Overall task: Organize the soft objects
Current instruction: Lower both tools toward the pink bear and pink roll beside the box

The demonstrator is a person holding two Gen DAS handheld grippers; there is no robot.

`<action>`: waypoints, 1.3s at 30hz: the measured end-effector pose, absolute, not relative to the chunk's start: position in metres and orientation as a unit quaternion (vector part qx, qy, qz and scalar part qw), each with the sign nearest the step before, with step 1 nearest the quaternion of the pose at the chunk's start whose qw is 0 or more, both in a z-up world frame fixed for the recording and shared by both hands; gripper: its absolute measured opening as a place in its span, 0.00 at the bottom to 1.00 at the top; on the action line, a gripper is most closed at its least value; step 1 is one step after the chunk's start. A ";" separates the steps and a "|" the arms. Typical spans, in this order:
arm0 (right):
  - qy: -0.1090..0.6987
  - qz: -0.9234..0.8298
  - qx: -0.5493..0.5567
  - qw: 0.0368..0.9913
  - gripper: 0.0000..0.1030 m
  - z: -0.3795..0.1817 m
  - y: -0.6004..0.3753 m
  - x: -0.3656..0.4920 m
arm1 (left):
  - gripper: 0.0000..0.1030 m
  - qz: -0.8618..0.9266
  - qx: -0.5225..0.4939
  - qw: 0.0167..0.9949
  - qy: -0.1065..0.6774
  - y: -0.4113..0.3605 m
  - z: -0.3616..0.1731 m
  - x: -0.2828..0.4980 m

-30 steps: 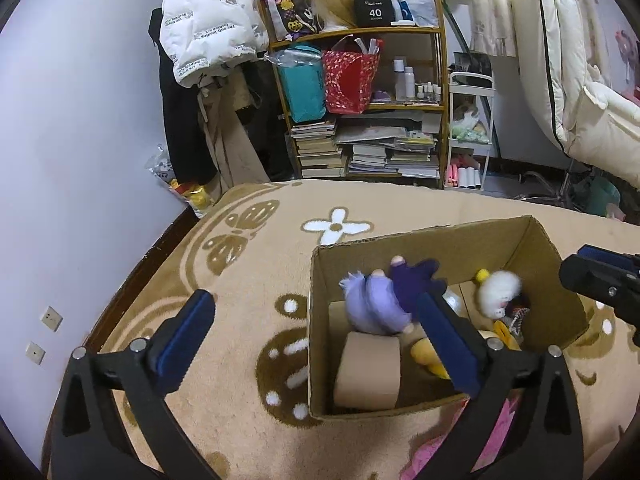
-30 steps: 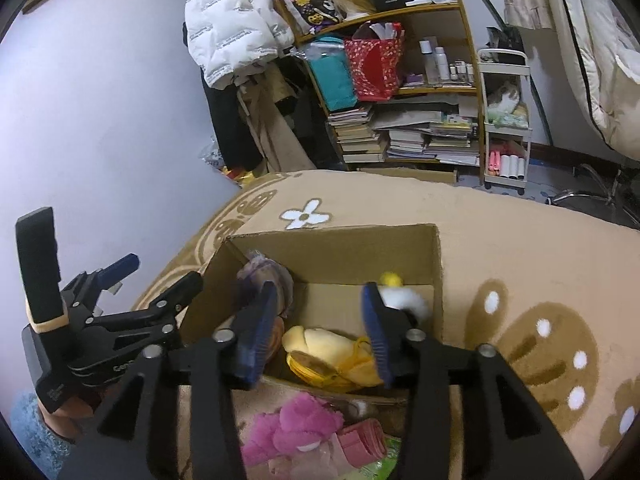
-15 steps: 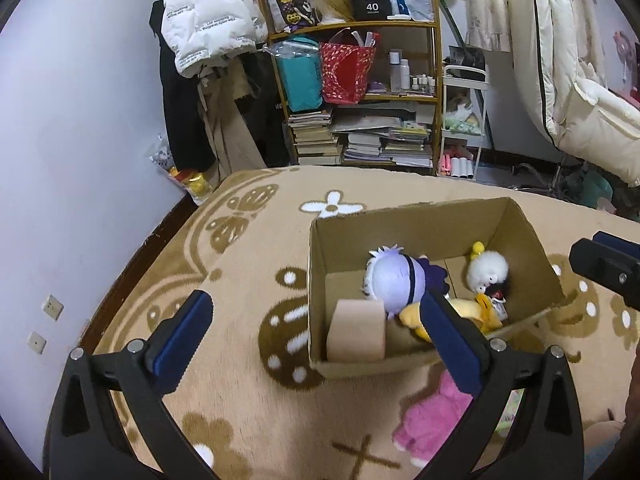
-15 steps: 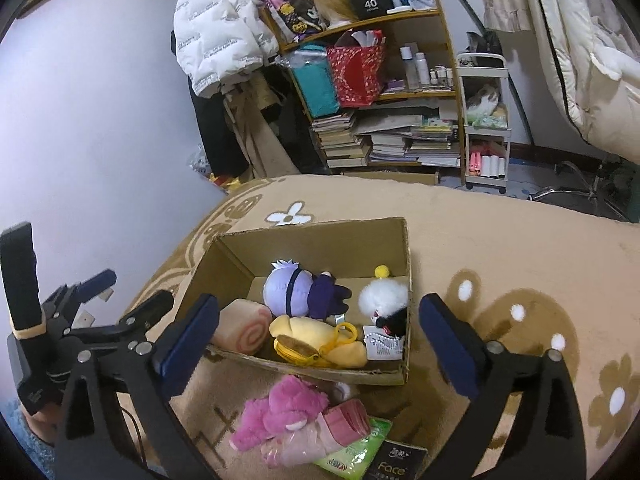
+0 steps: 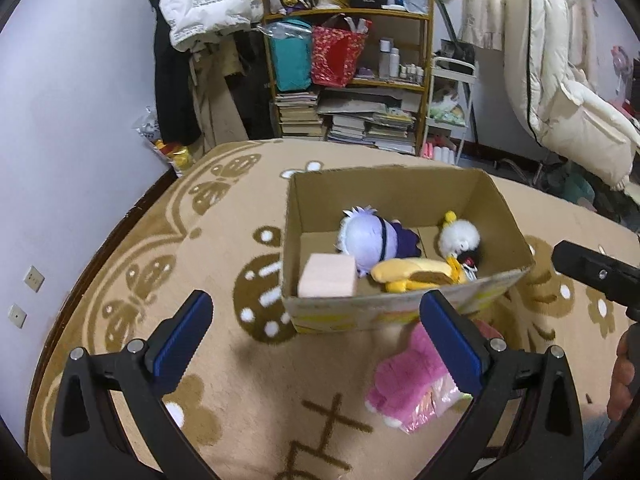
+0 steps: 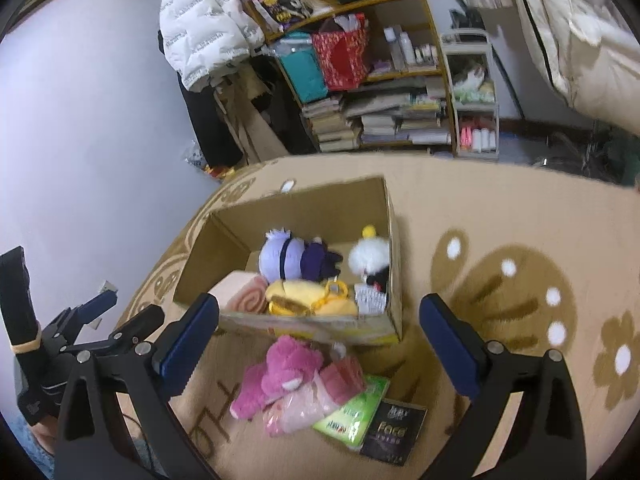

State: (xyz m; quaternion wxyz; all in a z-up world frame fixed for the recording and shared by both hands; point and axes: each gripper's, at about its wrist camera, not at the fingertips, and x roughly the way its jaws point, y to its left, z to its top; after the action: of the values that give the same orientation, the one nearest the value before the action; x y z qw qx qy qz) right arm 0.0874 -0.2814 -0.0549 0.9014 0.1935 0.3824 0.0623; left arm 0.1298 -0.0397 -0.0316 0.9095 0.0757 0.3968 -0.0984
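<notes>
Left tool (image 5: pixel 316 338), right tool (image 6: pixel 320 330): both wide open, empty, now pulled back. Pink plush (image 6: pixel 276 376): on rug, touching box front, not yet packed. Cardboard box (image 6: pixel 394 264): purple doll (image 6: pixel 286 258) newly settled inside.

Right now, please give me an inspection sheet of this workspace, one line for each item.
Surface: beige carpet with brown pattern.
Job's things: cardboard box holds purple plush, white plush, yellow plush, pink roll; pink plush lies outside, before the box.
Clutter: green packet and black packet on the carpet.
Grippers: left gripper open, empty; right gripper open, empty.
Cables: nothing seen.
Surroundings: crowded shelf, white jacket.
</notes>
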 end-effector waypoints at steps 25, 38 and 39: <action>0.457 0.081 0.238 0.853 0.89 -0.135 -0.287 0.095 | 0.99 -0.109 0.154 0.864 0.466 -0.073 -0.100 0.146; 0.482 0.103 0.209 0.845 0.59 -0.149 -0.270 0.101 | 0.99 -0.140 0.145 0.844 0.496 -0.080 -0.114 0.147; 0.483 0.105 0.208 0.844 0.57 -0.150 -0.270 0.101 | 0.99 -0.144 0.144 0.842 0.500 -0.082 -0.115 0.147</action>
State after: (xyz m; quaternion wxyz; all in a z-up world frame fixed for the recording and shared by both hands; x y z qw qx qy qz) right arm 0.1009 -0.2699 -0.1504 0.8440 0.2075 0.4832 0.1053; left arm 0.1474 -0.0815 -0.1155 0.8417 0.1441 0.5000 -0.1441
